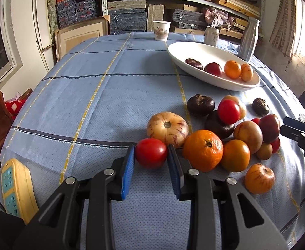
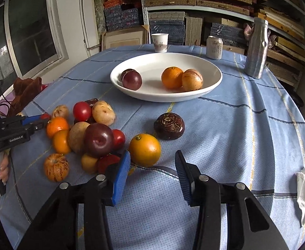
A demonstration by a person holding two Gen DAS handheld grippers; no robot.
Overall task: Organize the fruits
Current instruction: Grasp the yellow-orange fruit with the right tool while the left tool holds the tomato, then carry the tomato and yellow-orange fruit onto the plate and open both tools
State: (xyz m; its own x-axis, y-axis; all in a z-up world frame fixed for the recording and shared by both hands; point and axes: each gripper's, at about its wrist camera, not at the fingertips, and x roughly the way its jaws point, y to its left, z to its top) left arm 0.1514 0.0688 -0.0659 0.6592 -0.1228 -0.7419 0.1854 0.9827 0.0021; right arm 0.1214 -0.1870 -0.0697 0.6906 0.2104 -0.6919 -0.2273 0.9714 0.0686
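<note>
Judging from the left wrist view, the sorting is early: four fruits lie in the white bowl (image 1: 213, 66) and well over a dozen wait in a heap on the blue checked tablecloth (image 1: 102, 95). The bowl holds a dark brown fruit (image 1: 193, 64), a dark red plum (image 1: 213, 69), an orange tangerine (image 1: 232, 69) and a pale striped fruit (image 1: 246, 72), ranged along its near side. The left gripper (image 1: 151, 156) brackets a red tomato (image 1: 151, 153) at the heap's near edge; both blue pads look to touch it, so it seems pinched, though the tomato is not clearly off the cloth. A large tangerine (image 1: 203, 150) sits just beside it, and a striped melon-like fruit (image 1: 167, 129) just behind. A paper cup (image 1: 161, 30) stands beyond the bowl

In the right wrist view the same four fruits show in the bowl (image 2: 215, 70), leaving most of it bare. The right gripper (image 2: 152, 164) is spread wide and holds nothing; an orange fruit (image 2: 144, 149) lies just ahead of its fingers, near the left one. A dark round fruit (image 2: 169, 126) lies apart from the heap, between gripper and bowl. A can (image 2: 214, 47) and a silver bottle (image 2: 256, 49) stand beyond
</note>
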